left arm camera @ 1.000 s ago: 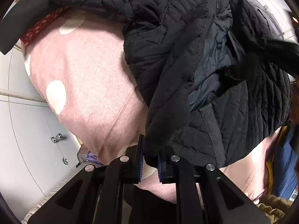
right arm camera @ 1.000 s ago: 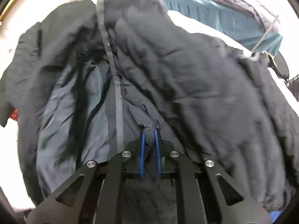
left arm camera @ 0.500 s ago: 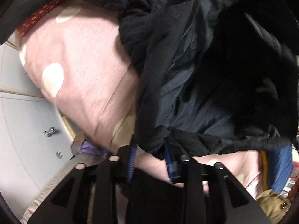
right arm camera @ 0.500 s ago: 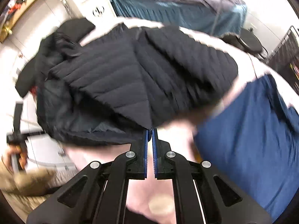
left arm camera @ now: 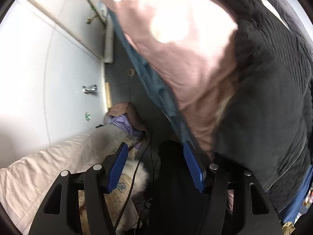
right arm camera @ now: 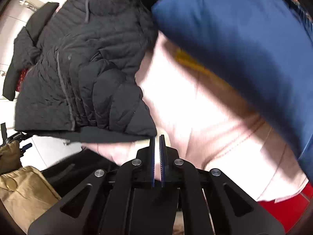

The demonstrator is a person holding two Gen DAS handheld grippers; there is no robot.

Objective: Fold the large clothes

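Both claws are letting go since 0.5 s ago: left claw (left arm camera: 155, 165) was pinching the jacket hem, now its blue pads are standing wide apart w/ nothing between them. Right claw (right arm camera: 157, 156) was clamped on a jacket corner; now pads are sitting nearly together, thin gap, no cloth visible inside, so released but closed up.

Jacket (right arm camera: 82, 68), black quilted, is lying folded on the pink bedsheet (right arm camera: 191, 105), up and to the left of the right claw; its bottom hem is ending just beside the right claw's tips, not touching as far as I can tell. Grey zip is running down its left part.

From left wrist cam, jacket (left arm camera: 273, 98) is filling the area right of and above the left claw, resting on the pink sheet (left arm camera: 185, 58). Frame is motion-blurred.

Blue pillow (right arm camera: 244, 35) is sitting up-right of the right claw, well apart from the jacket. Red cloth (right arm camera: 287, 205) is showing at lower right. Tan garment (right arm camera: 23, 192) is lying lower left of the right claw. White cabinet (left arm camera: 58, 78) is standing left of the left claw.
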